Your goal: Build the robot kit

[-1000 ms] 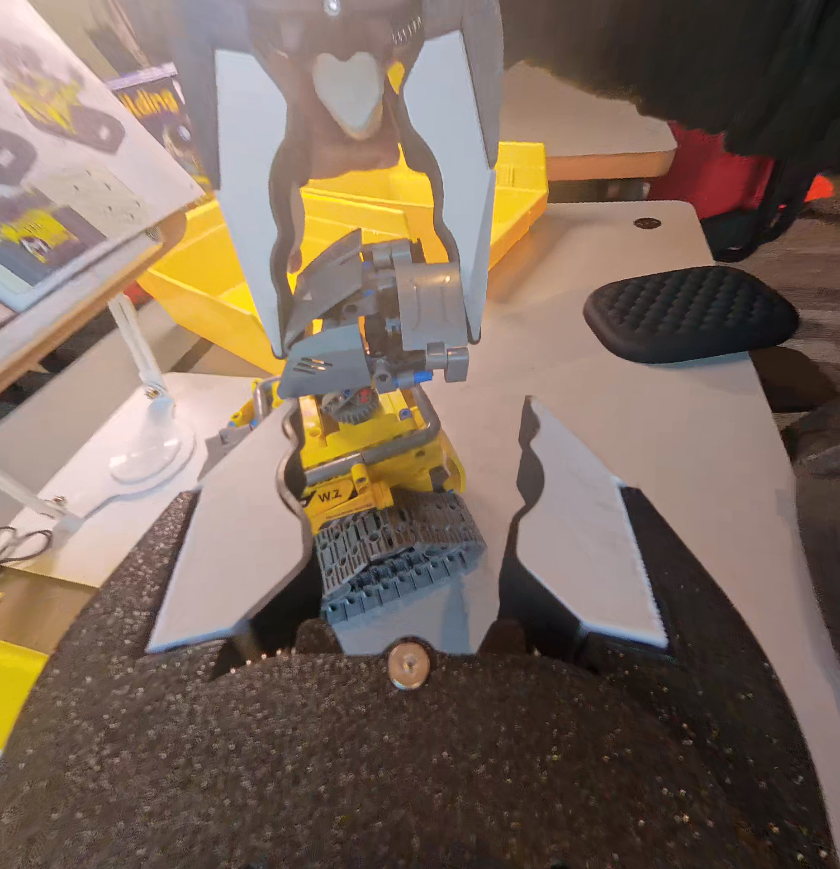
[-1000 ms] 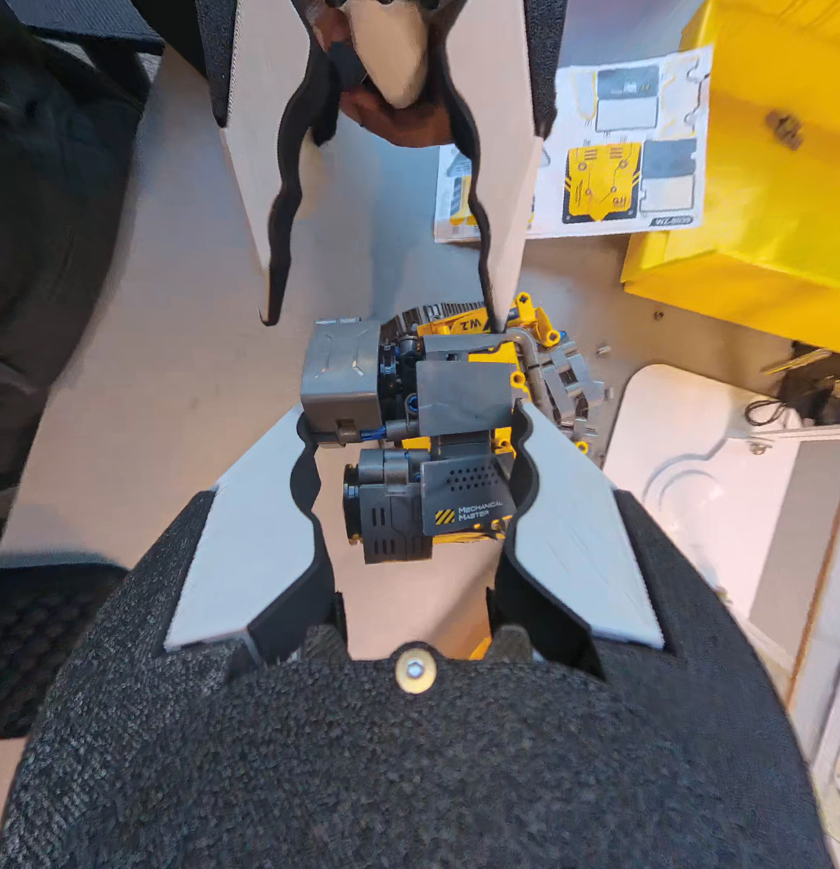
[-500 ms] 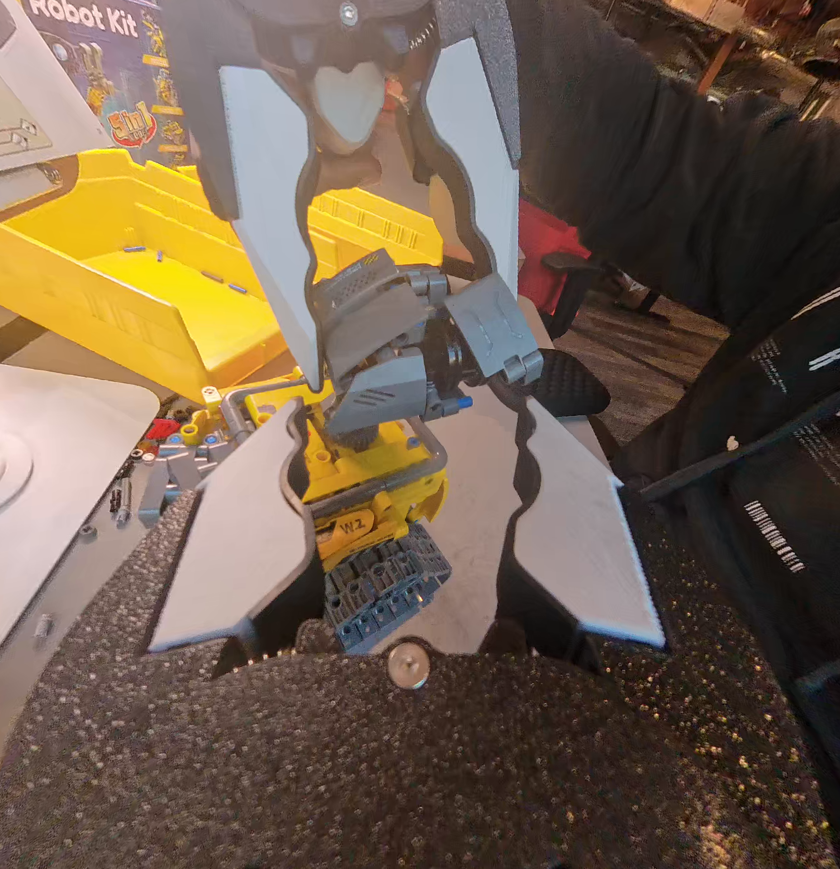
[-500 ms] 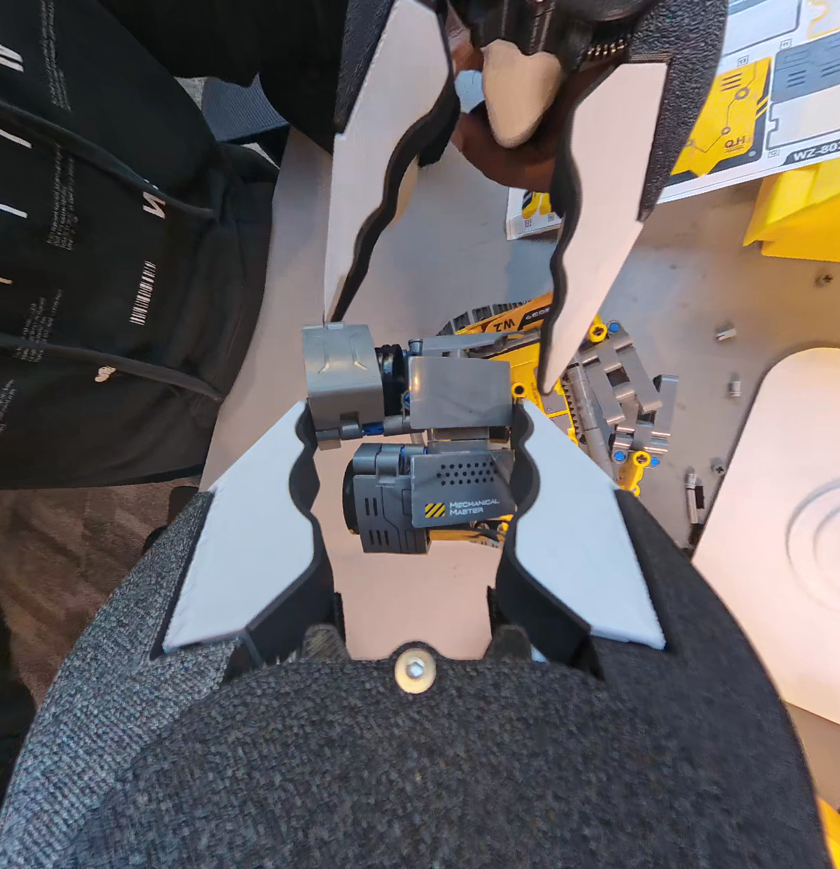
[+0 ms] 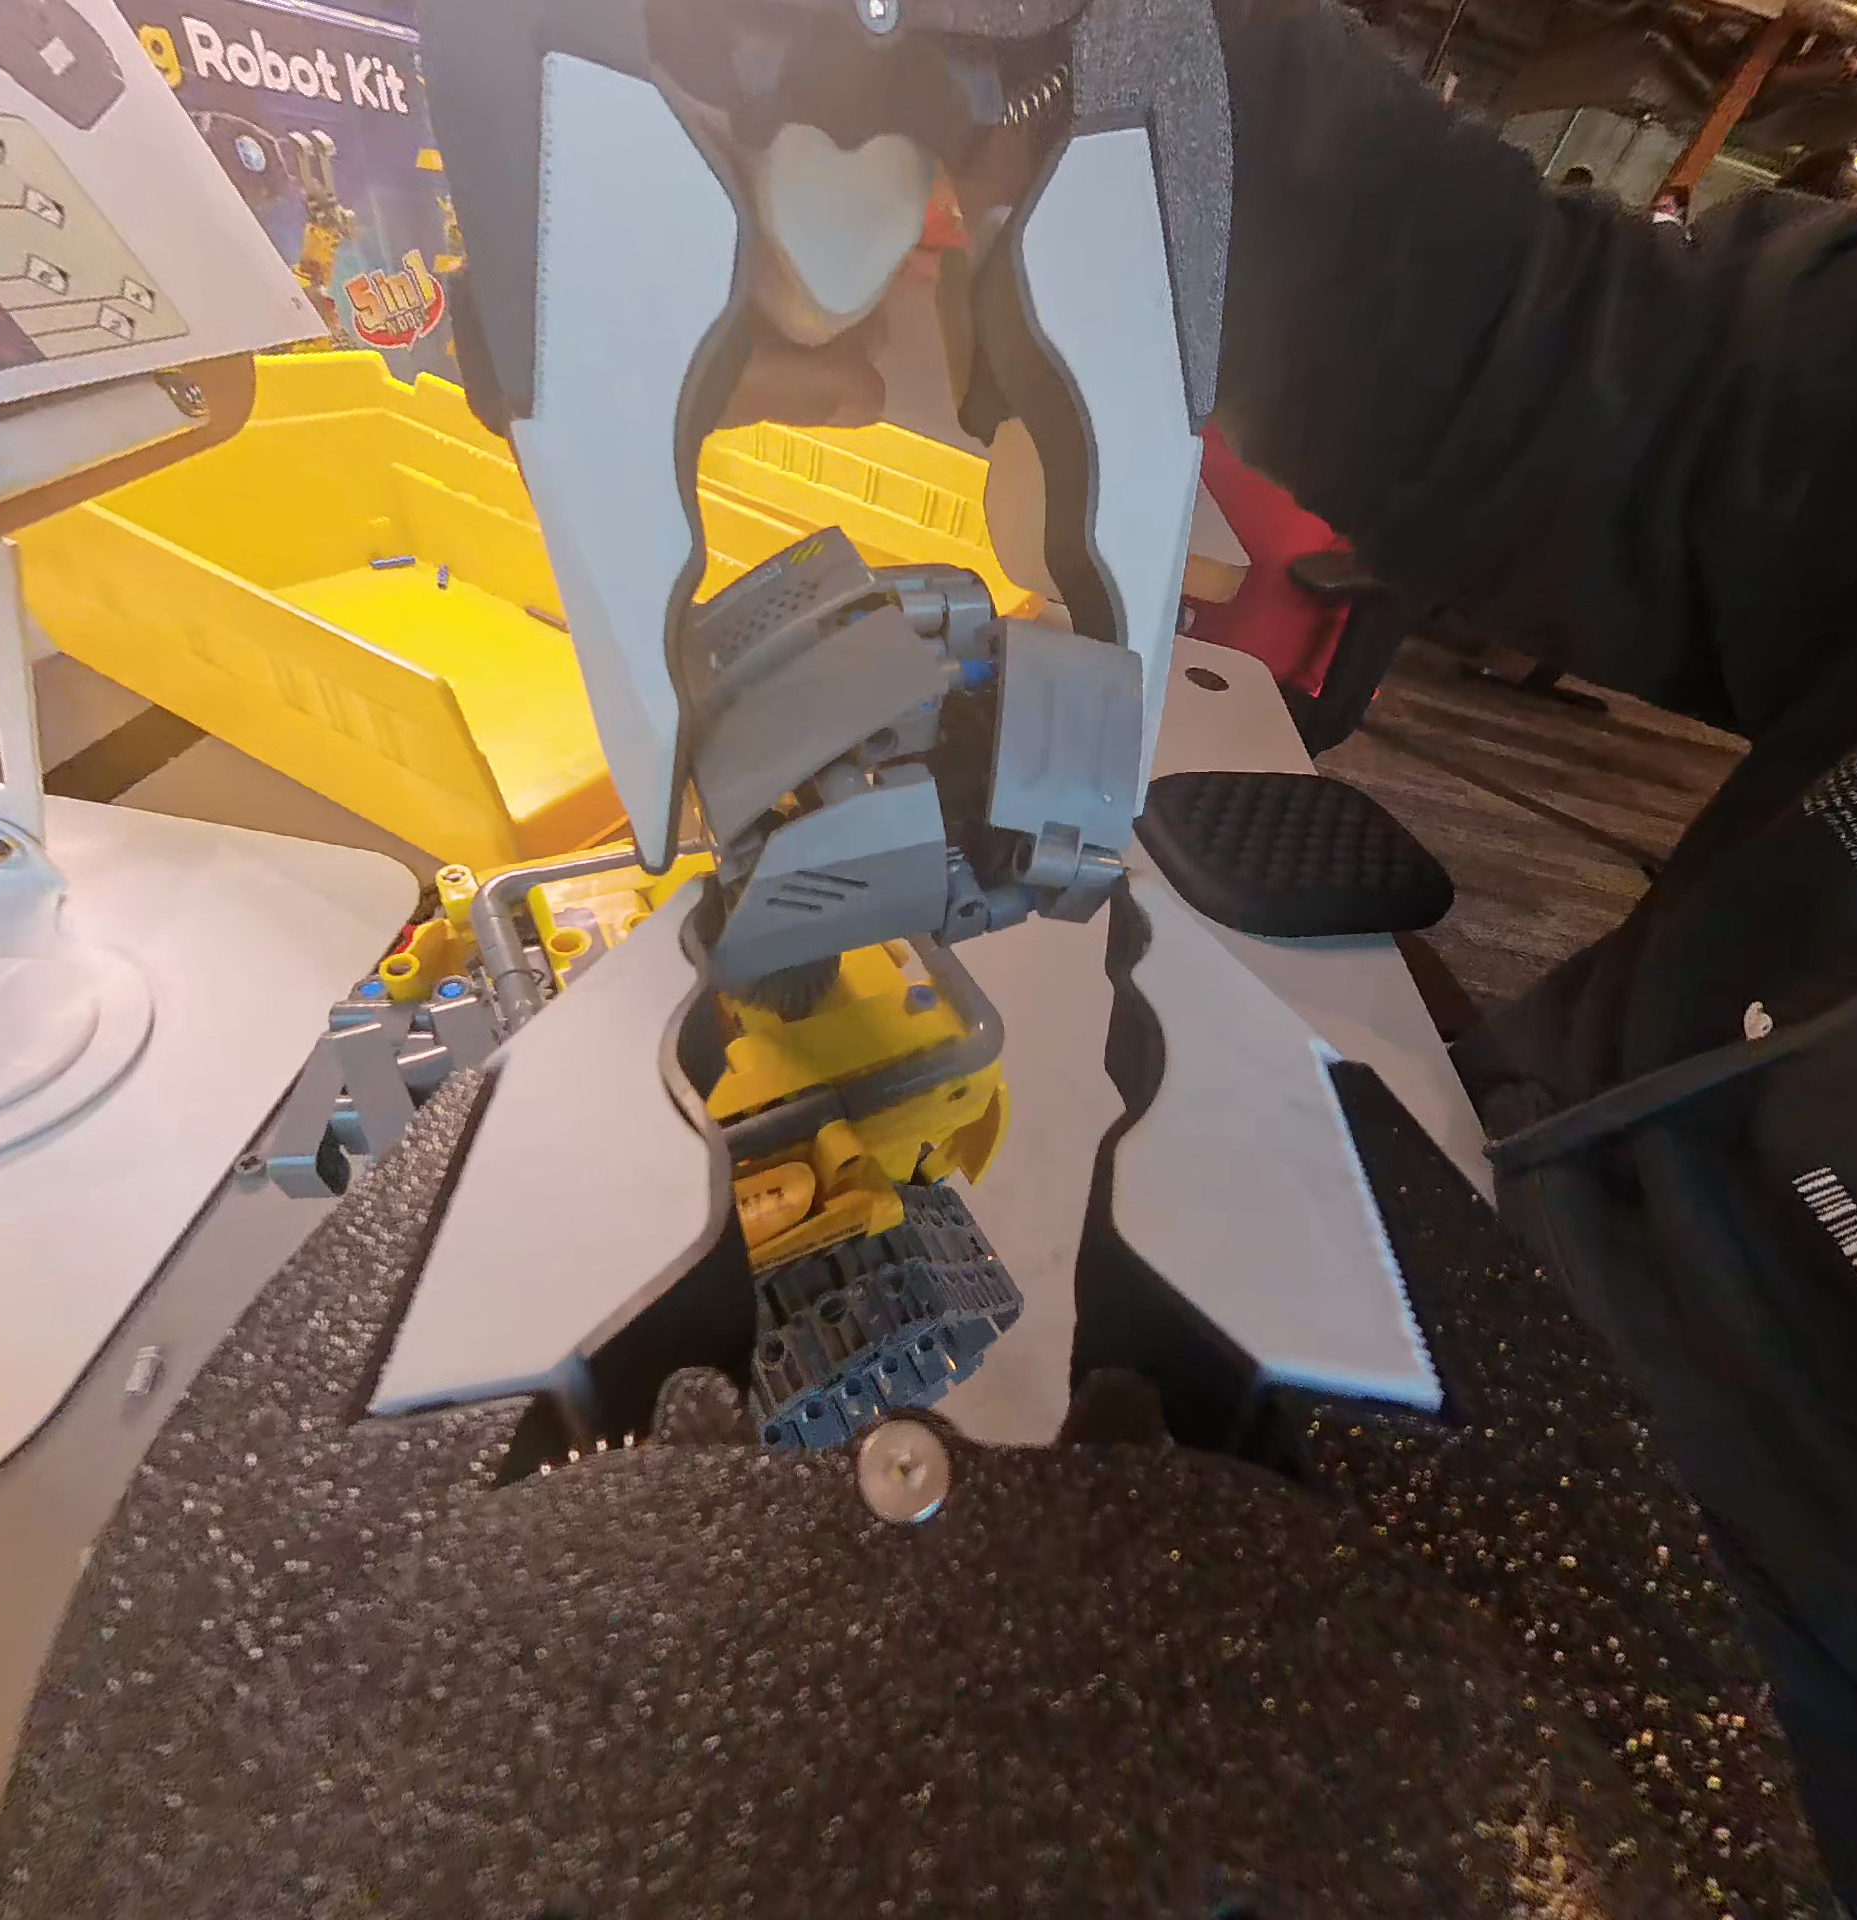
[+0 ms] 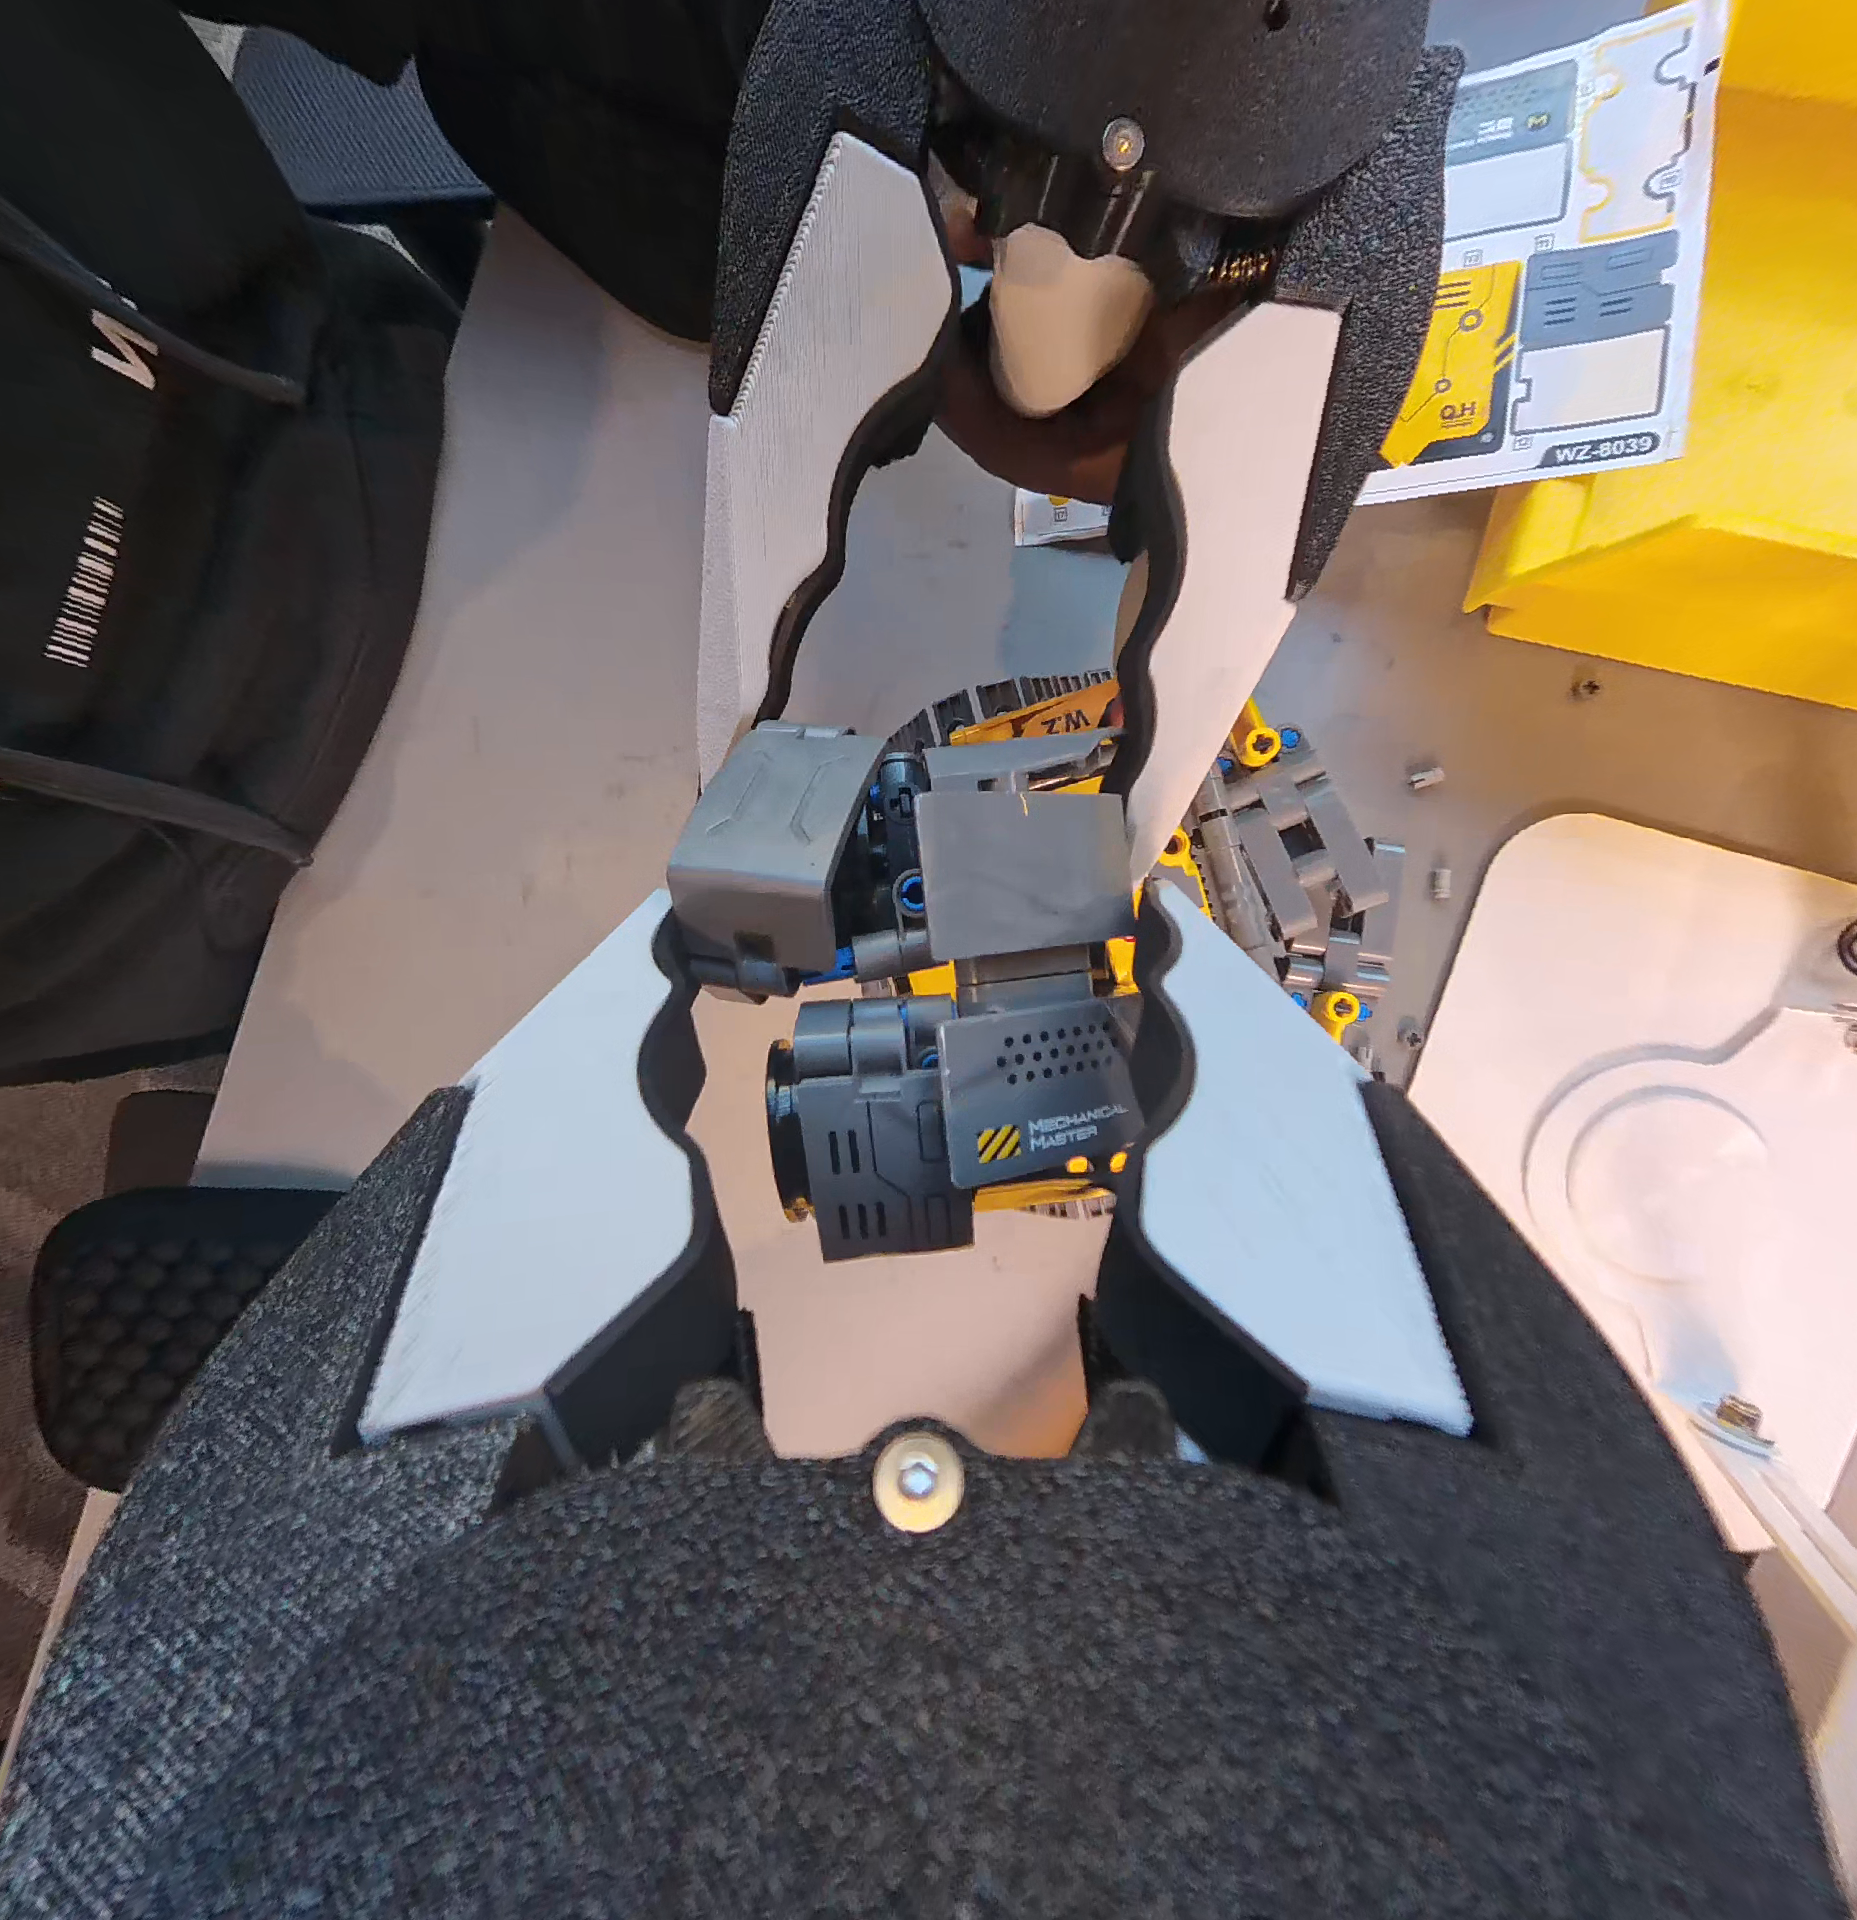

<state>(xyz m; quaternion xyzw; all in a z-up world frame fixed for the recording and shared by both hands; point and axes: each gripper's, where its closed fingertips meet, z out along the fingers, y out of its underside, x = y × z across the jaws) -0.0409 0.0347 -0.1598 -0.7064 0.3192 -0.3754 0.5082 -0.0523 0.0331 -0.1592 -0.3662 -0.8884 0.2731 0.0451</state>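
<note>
The right tool [image 6: 913, 904] is gripping the grey upper section [image 6: 1017, 873] of a brick-built model, with both its fingers pressing against the section's sides. The left tool [image 5: 903, 914] is standing open, its jaws straddling the yellow tracked base [image 5: 862, 1091] directly below that section. Only one of its fingers seems to be touching the base.

The model is looking largely assembled: tracks, yellow body and grey top are sitting stacked together on the counter [image 6: 539, 727] between the two tools. A jointed grey arm [image 6: 1298, 852] is lying just right of the right tool's tips, and whether it is attached is unclear.

The count is two tools and one model. Two loose pins [image 6: 1425, 774] are lying beyond the arm. Two yellow bins [image 5: 280, 665] are sitting ahead-left of the left tool, and one sticker sheet [image 6: 1578, 260] is lying far ahead-right of the right tool.
</note>
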